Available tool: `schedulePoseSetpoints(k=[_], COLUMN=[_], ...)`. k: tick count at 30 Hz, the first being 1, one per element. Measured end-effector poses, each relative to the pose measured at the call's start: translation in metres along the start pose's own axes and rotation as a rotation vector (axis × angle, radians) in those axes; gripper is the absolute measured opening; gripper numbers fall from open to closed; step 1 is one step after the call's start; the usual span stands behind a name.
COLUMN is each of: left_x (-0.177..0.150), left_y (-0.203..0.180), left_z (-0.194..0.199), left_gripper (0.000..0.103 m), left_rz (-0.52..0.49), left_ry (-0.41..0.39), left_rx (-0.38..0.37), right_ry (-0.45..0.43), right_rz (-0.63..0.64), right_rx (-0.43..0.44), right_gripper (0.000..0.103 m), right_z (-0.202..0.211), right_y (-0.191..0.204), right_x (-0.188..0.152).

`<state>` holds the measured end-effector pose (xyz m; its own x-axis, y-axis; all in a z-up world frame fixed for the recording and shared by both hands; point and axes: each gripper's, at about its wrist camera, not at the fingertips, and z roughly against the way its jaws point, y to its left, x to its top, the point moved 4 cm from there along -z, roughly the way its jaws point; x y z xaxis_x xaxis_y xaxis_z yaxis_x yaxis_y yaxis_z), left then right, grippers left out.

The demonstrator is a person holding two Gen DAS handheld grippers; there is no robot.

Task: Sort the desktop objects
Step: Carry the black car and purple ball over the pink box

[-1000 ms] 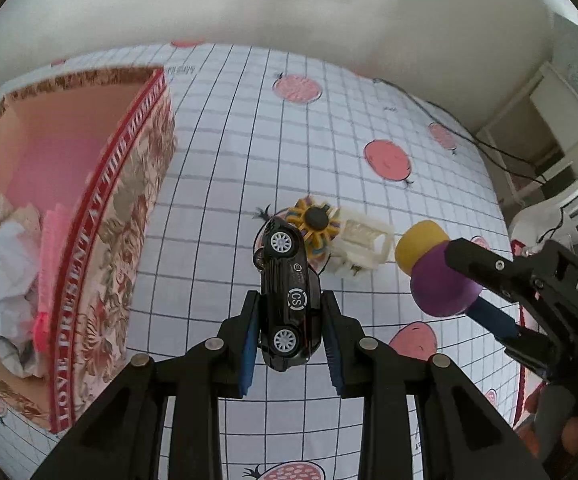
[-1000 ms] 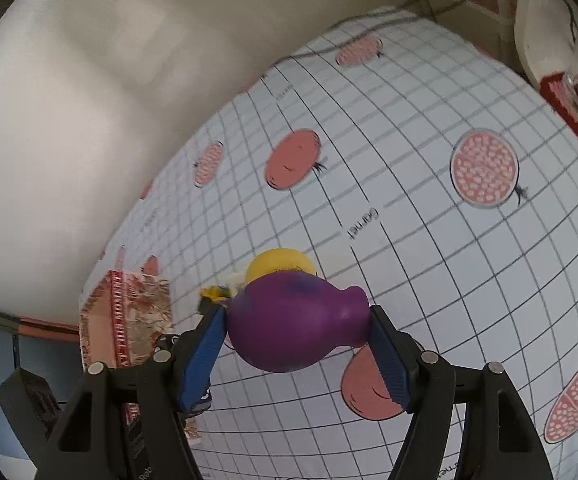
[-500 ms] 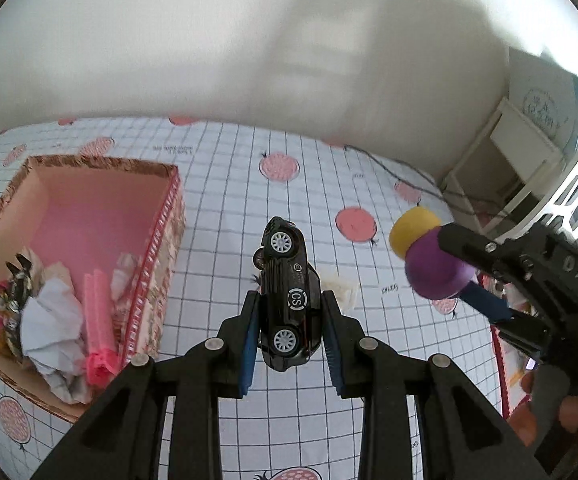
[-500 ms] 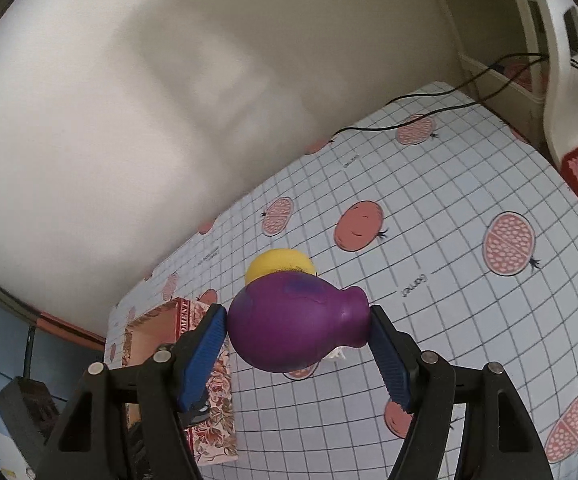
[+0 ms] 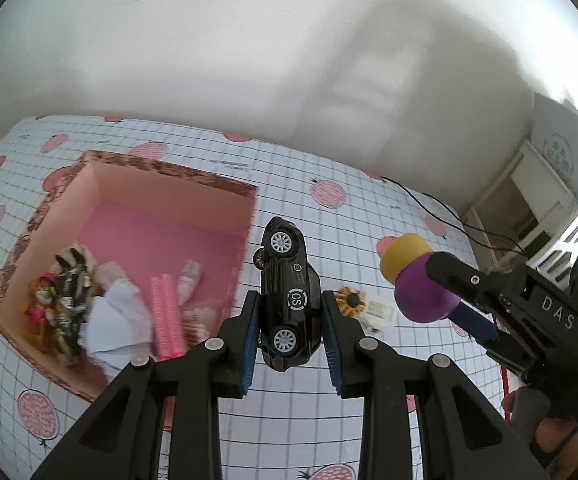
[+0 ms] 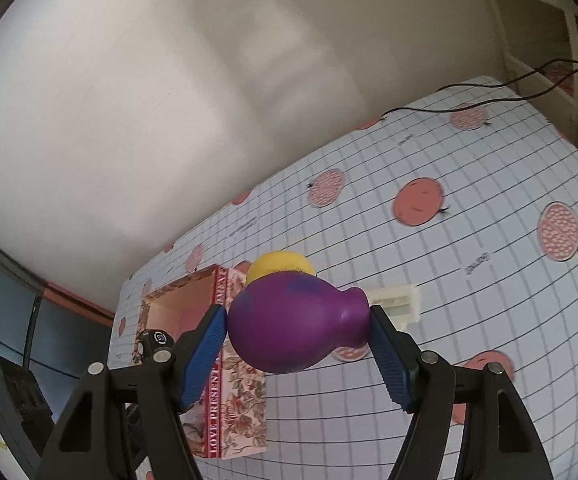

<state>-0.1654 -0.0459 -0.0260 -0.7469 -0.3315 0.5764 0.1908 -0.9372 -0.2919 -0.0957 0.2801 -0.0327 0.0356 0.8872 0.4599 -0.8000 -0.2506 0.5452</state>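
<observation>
desktop objects, listed largest to smallest. tablecloth (image 5: 329,224): white grid with pink fruit prints, covers the whole table. gift box (image 5: 169,204): open-topped, floral outer walls, pink inside, standing on the cloth at the left; it holds crumpled white paper (image 5: 117,320), a pink ribbed piece (image 5: 165,320) and a dark and yellow tangle (image 5: 65,288) too blurred to name. left gripper (image 5: 291,332): blue pads pressed on both flanks of a black toy car (image 5: 289,292), held in the air just right of the box's near corner, nose pointing away. right gripper (image 6: 299,344): pads clamped on a purple bulb toy with yellow cap (image 6: 293,332), also lifted above the cloth, right of the car. cream plastic piece (image 6: 397,300): lying on the cloth beyond the grippers. sunflower trinket (image 5: 351,300): on the cloth, touching the cream piece.
</observation>
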Motion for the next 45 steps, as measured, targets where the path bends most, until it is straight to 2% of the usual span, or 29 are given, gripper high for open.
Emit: schedulePoseSetpoints(k=[11,28,36,45], left_x=[0.008,0.005,0.000,-0.002], left_y=[0.064,0.172,0.188,0.186], left_z=[0.024,0.067,0.071,0.058], left_gripper=[0.031,0.031,0.031,0.031], left_rz=[0.123,0.373,0.406,0.388], left_ry=[-0.055,-0.160,-0.165,-0.119], left_rx=[0.059,0.149,0.152,0.144], right_ry=[0.039,0.083,0.101,0.112], right_rz=[0.070,0.190,0.226,0.232], right_rx=[0.074,0.105,0.106,0.096], right_gripper=[0.074,0.074,0.074,0.074], right_z=[-0.029,-0.057,-0.067,-0.075], right_y=[0.051,0.106,0.121,0.123], right_x=[-0.025,-0.059,-0.069,-0.072])
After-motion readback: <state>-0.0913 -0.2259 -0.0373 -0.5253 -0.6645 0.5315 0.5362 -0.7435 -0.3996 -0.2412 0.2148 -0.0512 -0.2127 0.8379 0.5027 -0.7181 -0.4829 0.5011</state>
